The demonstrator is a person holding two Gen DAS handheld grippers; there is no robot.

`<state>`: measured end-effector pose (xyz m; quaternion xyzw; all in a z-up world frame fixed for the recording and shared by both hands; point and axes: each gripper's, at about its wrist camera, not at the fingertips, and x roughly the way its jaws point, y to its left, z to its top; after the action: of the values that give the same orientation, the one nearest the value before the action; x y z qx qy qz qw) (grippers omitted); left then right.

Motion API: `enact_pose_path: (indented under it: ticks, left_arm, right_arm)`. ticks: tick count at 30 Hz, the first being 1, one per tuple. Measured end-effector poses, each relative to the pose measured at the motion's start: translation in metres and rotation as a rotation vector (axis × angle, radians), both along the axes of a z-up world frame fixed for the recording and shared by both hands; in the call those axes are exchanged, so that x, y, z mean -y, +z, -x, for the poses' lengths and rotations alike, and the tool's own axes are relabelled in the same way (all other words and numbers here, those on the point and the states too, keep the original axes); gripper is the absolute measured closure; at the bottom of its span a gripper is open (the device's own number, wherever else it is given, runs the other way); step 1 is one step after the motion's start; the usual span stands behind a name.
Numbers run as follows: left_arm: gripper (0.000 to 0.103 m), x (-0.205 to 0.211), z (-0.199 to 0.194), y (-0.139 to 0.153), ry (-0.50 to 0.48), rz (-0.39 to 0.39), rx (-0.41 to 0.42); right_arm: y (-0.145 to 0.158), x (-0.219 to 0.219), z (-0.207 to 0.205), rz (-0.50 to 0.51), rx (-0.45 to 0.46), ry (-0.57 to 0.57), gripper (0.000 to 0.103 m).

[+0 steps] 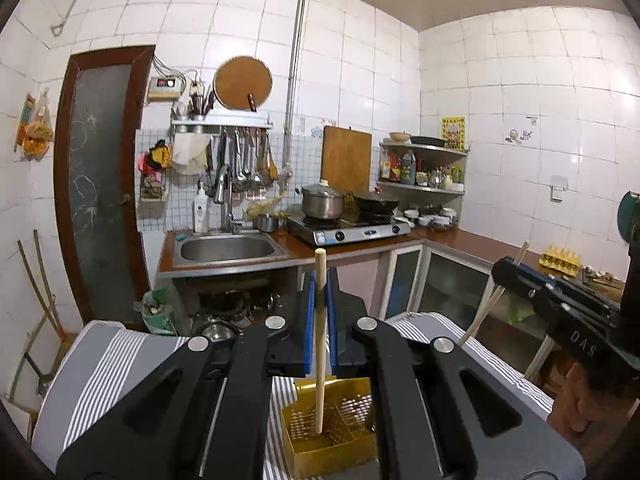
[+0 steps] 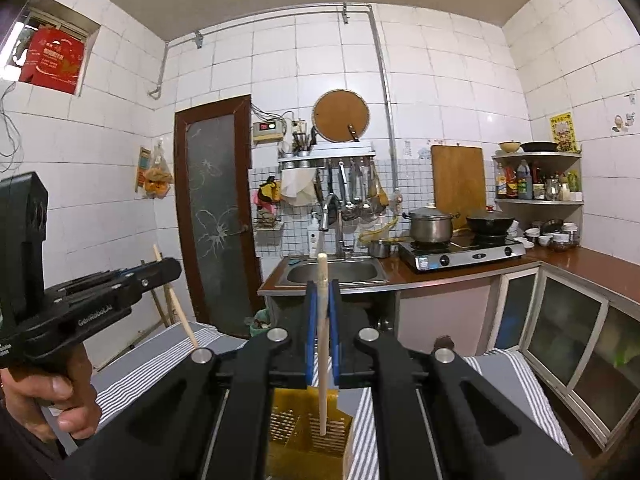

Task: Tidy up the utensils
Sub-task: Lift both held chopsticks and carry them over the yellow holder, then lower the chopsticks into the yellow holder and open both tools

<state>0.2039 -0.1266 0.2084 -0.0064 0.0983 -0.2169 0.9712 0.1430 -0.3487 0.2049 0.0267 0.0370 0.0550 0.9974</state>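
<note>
My left gripper (image 1: 319, 282) is shut on a pale wooden chopstick (image 1: 319, 360) held upright between its blue pads. The stick's lower end hangs inside a yellow perforated utensil holder (image 1: 344, 440) standing on the striped cloth. My right gripper (image 2: 323, 290) is likewise shut on a second upright chopstick (image 2: 322, 360), whose tip dips into the same holder (image 2: 292, 432). Each wrist view shows the other tool from the side: the right gripper (image 1: 510, 270) with its stick (image 1: 484, 312), and the left gripper (image 2: 170, 270) with its stick (image 2: 182, 316), held by a hand (image 2: 52, 392).
A grey-and-white striped cloth (image 1: 100, 360) covers the table under the holder. Beyond it runs a brown counter with a steel sink (image 1: 228, 248), a gas stove (image 1: 348, 232) bearing a pot and wok, and corner shelves (image 1: 424, 168). Cabinet doors (image 2: 560, 332) stand to the right.
</note>
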Motion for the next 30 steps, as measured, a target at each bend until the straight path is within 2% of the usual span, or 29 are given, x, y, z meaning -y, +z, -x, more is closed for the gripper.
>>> enact_pose_path:
  ticks: [5, 13, 21, 30]
  left_arm:
    - [0.099, 0.001, -0.005, -0.009, 0.018, 0.009, 0.018]
    - [0.099, 0.008, -0.021, -0.033, 0.028, 0.017, 0.003]
    - [0.099, 0.024, -0.054, -0.067, 0.031, -0.01, -0.088]
    - [0.099, 0.028, -0.071, -0.088, 0.038, -0.04, -0.149]
  right_arm:
    - [-0.013, -0.003, -0.01, 0.017, 0.006, 0.008, 0.097]
    - [-0.031, 0.002, -0.031, 0.01, -0.019, 0.026, 0.097]
    - [-0.051, 0.005, -0.053, 0.018, -0.078, 0.015, 0.097]
    - [-0.066, 0.007, -0.07, 0.01, -0.129, 0.012, 0.097]
